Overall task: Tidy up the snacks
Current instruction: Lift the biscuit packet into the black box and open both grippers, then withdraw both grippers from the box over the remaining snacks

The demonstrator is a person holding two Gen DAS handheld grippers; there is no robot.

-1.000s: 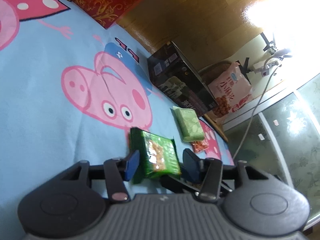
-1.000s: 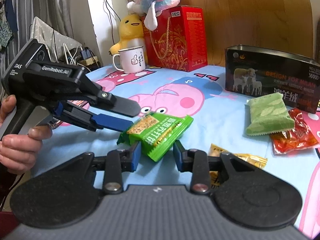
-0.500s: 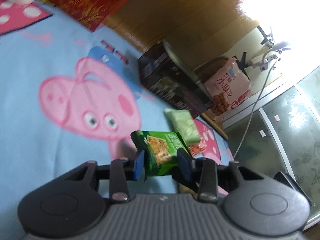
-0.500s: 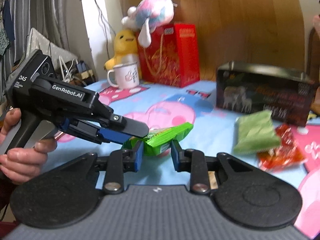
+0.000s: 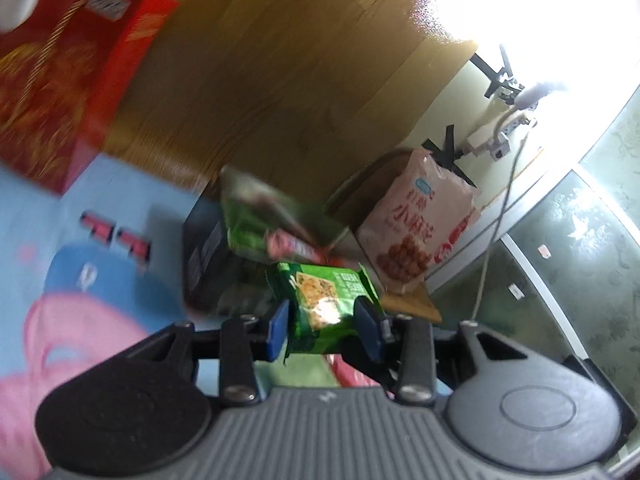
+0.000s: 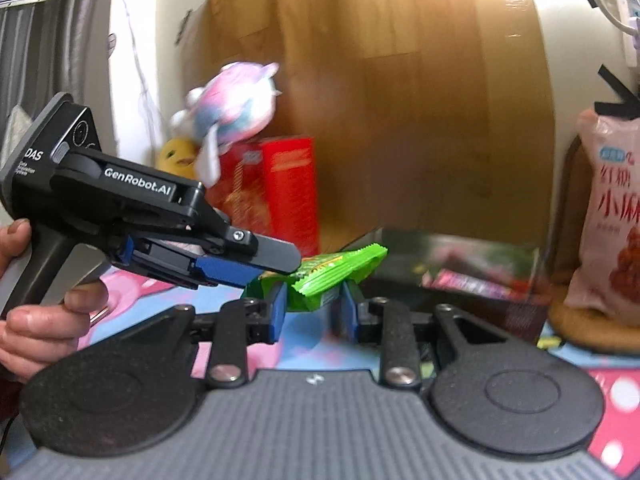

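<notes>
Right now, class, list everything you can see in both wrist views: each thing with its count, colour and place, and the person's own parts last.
green snack packet: one, bright green, held off the bed between both tools
dark box: one, black, open, on the sheet behind the packet, blurred snacks inside
pink snack bag: one, pale pink, upright on a wooden stool beyond the box
red gift box: one, red with gold, against the wooden headboard
plush toys: two, pastel one on the red box, yellow one beside it
cartoon sheet: one, light blue and pink, underneath
left tool: shut on the packet
right tool: shut on the packet
hand: one, holding the left tool's handle
</notes>
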